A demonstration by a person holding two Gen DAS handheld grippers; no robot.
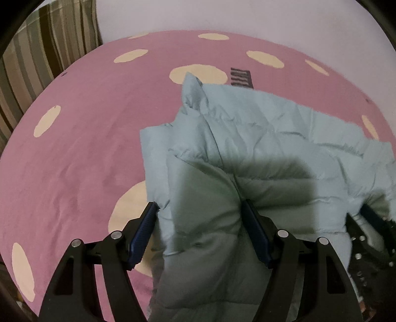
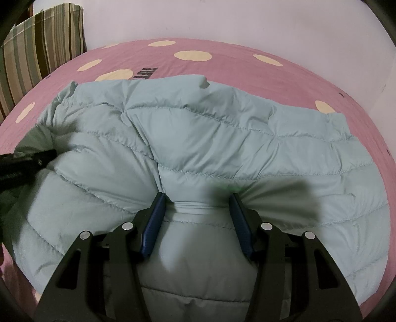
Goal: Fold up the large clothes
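Note:
A pale blue quilted puffer jacket (image 1: 272, 128) (image 2: 222, 128) lies spread on a pink bed sheet with cream dots (image 1: 86, 148) (image 2: 247, 64). In the left wrist view my left gripper (image 1: 199, 204) is shut on a thick fold at the jacket's left side, with its blue pads wide apart around the padding. The right gripper (image 2: 197, 195) is shut on a bunched fold at the near edge, and creases fan out from its pads. One of the right gripper's fingers (image 1: 370, 214) shows at the far right of the left view. A left finger (image 2: 37, 156) enters the right view from the left.
A striped cushion (image 1: 37, 62) (image 2: 37, 49) stands at the bed's far left corner against a pale wall (image 1: 222, 14). Bare pink sheet stretches left of the jacket and beyond it. A dark printed mark (image 1: 241, 78) sits on the sheet behind the jacket.

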